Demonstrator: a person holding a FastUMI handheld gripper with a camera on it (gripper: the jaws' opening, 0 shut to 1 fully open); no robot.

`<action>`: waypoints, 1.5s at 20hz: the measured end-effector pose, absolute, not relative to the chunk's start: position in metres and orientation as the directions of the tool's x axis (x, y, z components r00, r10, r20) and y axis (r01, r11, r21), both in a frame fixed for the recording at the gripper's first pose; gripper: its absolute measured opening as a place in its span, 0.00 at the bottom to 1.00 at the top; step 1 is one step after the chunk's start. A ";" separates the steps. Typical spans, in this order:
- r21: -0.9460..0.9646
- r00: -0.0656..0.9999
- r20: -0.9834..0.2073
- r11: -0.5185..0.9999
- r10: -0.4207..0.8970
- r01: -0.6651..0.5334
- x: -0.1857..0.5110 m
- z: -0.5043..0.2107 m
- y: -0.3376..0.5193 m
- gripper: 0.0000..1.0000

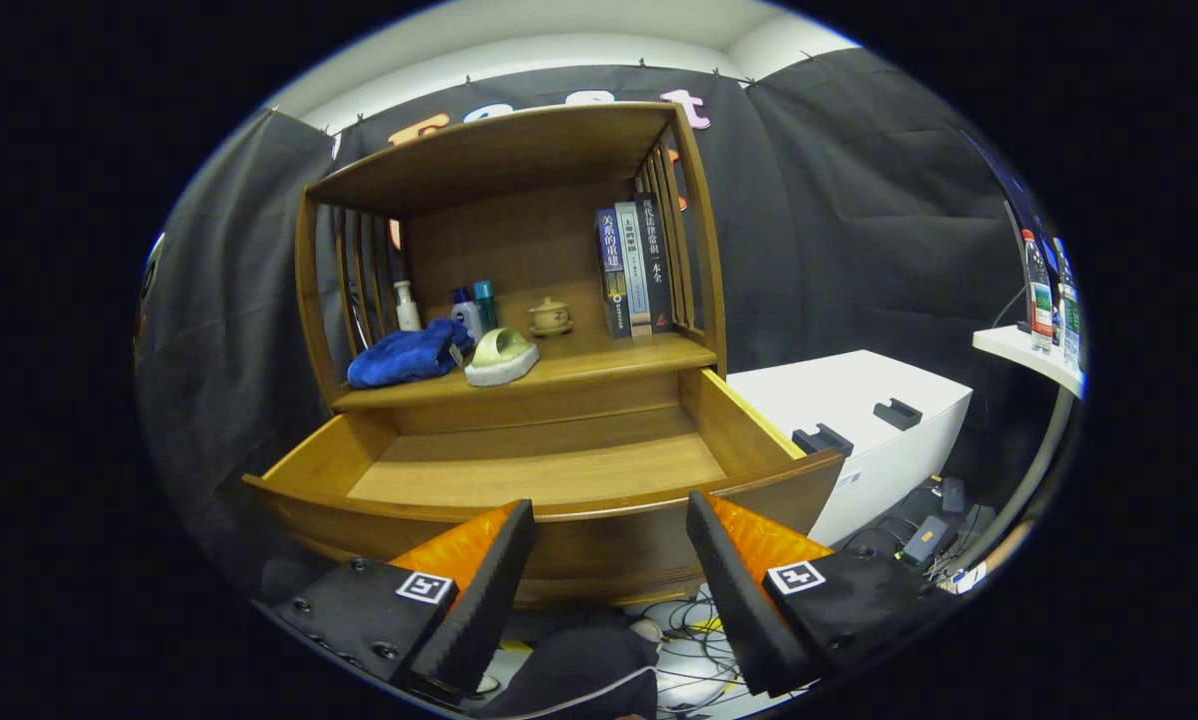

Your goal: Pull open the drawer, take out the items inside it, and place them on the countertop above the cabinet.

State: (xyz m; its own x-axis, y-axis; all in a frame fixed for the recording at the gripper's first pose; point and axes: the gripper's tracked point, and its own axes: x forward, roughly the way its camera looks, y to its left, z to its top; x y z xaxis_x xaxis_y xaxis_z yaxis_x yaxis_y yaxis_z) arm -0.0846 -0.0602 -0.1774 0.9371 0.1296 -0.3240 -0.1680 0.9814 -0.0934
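Gripper view: the jaws point(611, 520) are spread wide and hold nothing — the two fingers sit apart, just in front of the curved front panel of the drawer point(559, 470), with no clear contact on it. The drawer is pulled fully open and its floor looks bare; no item can be seen inside, though the near strip behind the front panel is hidden. On the tabletop point(579, 365) above it lie a blue cloth point(407, 355) and a pale slipper point(501, 357), touching or nearly so, toward the left. Behind them stand a white bottle point(406, 306), two small blue bottles point(475, 305) and a small lidded pot point(550, 316); upright books point(633, 268) lean at the right against the slatted side.

Judged from this, the task looks close to done or done.

Risks from here:
- something small may lie in the hidden near strip of the drawer — calling the drawer empty too soon would leave it behind;
- the open jaws are low and close to the front panel, so a forward push could knock the panel and shove the drawer shut;
- another reach to the tabletop could brush the slipper or cloth, which sit near the front edge, and drop them back into the open drawer;
- a wide swing could tip the bottles behind them.
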 end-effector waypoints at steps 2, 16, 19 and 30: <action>-0.117 0.935 -0.333 0.978 0.123 -0.170 -0.081 -0.185 -0.060 0.99; -0.088 0.941 -0.298 0.977 0.160 -0.195 -0.061 -0.184 -0.049 0.99; -0.075 0.939 -0.297 0.976 0.175 -0.205 -0.059 -0.184 -0.049 0.98; -0.075 0.941 -0.293 0.977 0.171 -0.201 -0.031 -0.184 -0.035 0.98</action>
State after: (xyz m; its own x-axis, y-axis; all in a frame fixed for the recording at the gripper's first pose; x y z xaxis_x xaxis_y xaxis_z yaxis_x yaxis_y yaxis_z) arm -0.0311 -0.0347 -0.1838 0.9406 0.1714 -0.2931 -0.2013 0.9766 -0.0750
